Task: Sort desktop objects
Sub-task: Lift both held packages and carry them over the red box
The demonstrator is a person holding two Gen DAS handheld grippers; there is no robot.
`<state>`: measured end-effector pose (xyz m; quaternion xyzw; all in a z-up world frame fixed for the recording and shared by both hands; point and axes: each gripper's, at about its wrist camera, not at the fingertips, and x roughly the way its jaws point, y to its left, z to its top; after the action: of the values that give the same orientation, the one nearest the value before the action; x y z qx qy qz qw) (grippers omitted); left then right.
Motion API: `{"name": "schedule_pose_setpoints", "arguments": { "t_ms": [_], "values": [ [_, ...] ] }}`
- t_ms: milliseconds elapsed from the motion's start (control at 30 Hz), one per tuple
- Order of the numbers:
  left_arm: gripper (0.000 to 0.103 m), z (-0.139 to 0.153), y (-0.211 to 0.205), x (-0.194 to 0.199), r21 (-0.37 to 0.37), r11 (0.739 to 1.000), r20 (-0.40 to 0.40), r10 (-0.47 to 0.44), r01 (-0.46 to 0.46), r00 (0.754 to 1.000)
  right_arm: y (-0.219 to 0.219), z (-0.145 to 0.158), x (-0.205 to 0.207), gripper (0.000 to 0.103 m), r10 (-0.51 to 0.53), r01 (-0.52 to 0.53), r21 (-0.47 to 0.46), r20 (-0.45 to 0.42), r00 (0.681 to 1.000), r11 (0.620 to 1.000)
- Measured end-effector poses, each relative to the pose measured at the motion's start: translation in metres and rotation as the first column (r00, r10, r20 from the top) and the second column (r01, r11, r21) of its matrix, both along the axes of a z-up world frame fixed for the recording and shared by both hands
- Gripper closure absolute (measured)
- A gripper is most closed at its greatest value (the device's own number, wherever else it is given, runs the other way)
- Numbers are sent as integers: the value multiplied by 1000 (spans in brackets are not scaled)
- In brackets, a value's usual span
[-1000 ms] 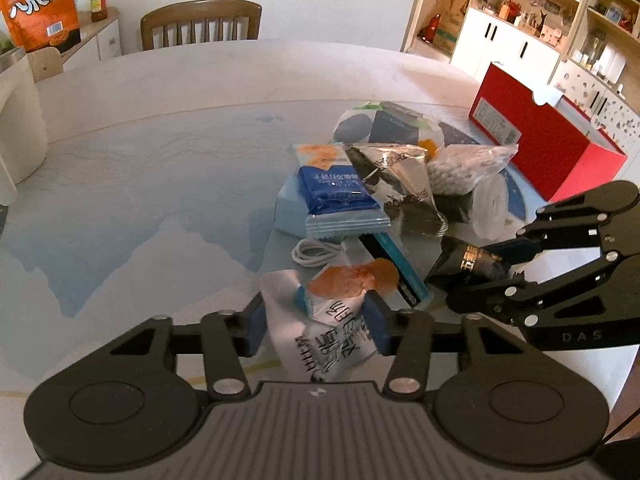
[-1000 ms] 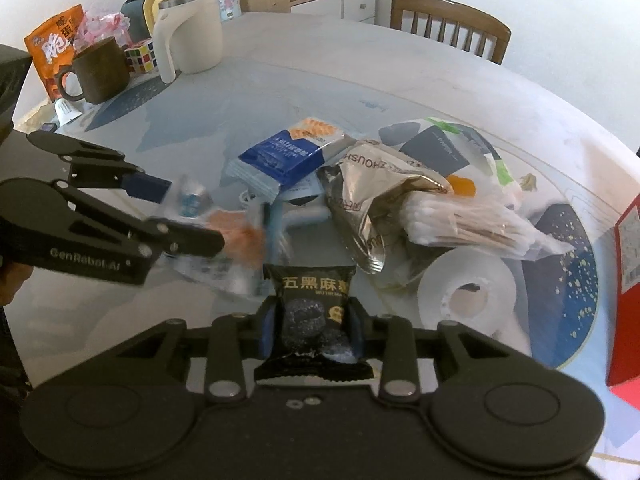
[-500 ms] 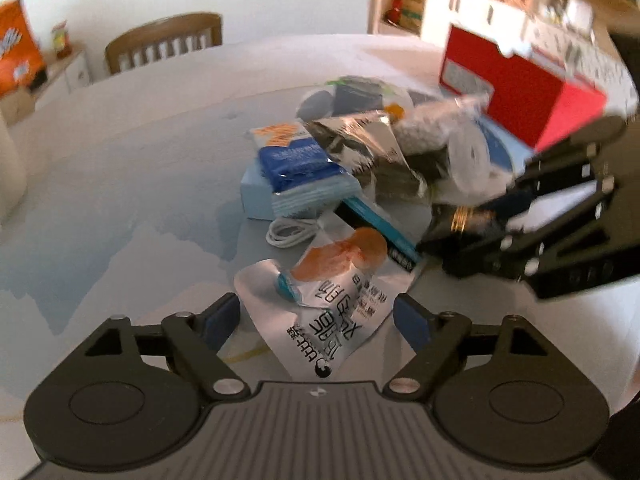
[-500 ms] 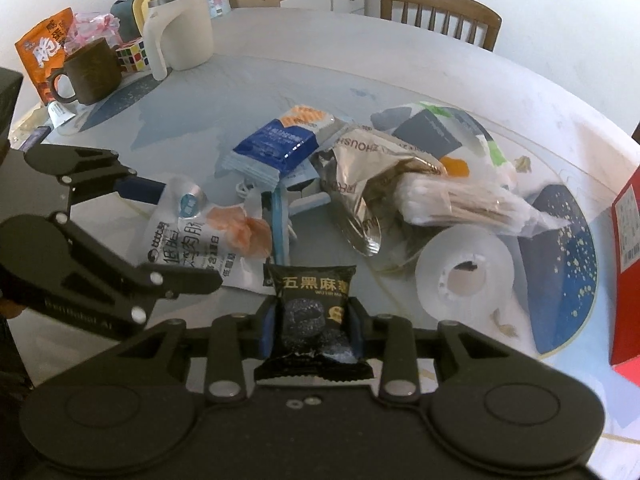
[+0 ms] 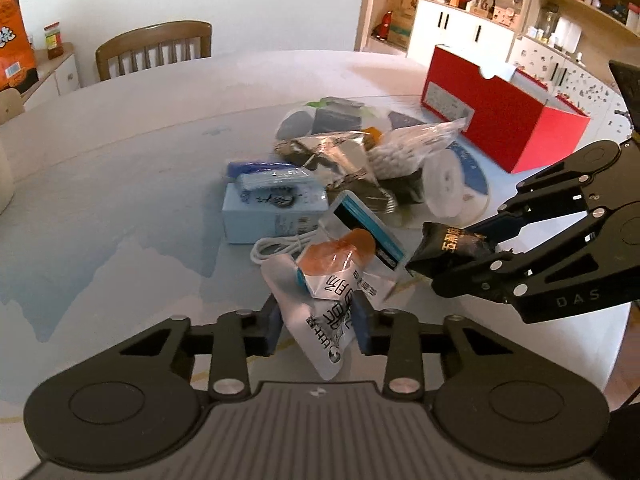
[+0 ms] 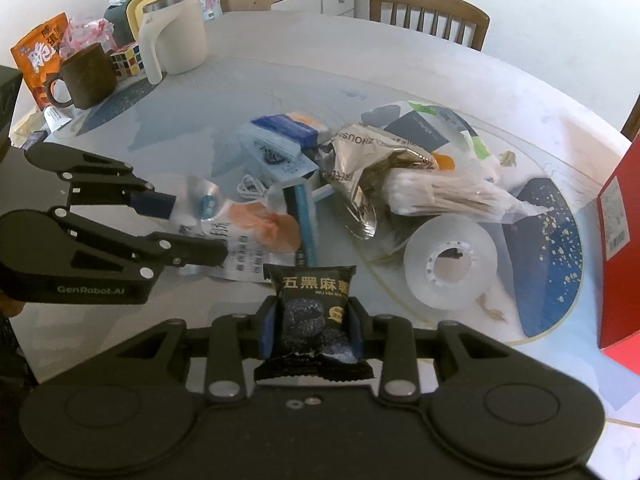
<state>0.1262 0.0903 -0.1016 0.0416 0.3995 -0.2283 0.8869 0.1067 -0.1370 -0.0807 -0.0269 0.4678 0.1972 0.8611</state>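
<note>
Round pale desk (image 5: 120, 152) with a blue-and-white printed mat, wooden chair at the far side, shelves in the upper right of the left wrist view.

Left gripper (image 5: 318, 322) sits bottom centre of its own view. Its blue-padded fingers (image 5: 273, 326) are closing, one on each side of the white plastic snack pouch with an orange picture and black lettering (image 5: 330, 304). The pouch's lower part stands between the fingers; whether they already press on it I can't tell. Long axis of the pouch runs up and away from the fingers toward the clutter pile, orange end farthest, lower corner nearest the camera. In the right wrist view the same pouch (image 6: 248, 236) lies left of centre, with the left gripper (image 6: 192, 226) reaching in from the left edge.

Right gripper (image 6: 312, 326) is narrowly closed on a small black foil snack packet with gold lettering (image 6: 314, 308), held upright, text end pointing away. In the left wrist view that packet (image 5: 452, 246) hangs at centre right, just beside the pouch's far end but apart from it.

Red open-top cardboard box (image 5: 496, 120) stands upper right, beyond the pile. Judgement: if that is the bin, the right gripper is nearer to it; the left is nearer to the pouch and has to lift it clear of the white coiled cable (image 5: 280, 248) just beside it.
</note>
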Motion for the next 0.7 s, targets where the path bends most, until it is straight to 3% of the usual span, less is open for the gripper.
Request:
{"name": "schedule_pose_setpoints", "arguments": {
  "t_ms": [100,233,700],
  "values": [
    [74,1,1,-2,-9,1000,2,-2,2,1000,-1,3,-4,69,-10,10,-4,3,1000,1000],
    [90,8,-1,-8,-49,999,12,-15,15,1000,-7,8,-10,69,-31,31,0,12,999,1000],
    [91,39,-15,-26,-71,997,22,8,-6,1000,-42,33,-27,70,-52,50,40,33,998,998]
  ]
}}
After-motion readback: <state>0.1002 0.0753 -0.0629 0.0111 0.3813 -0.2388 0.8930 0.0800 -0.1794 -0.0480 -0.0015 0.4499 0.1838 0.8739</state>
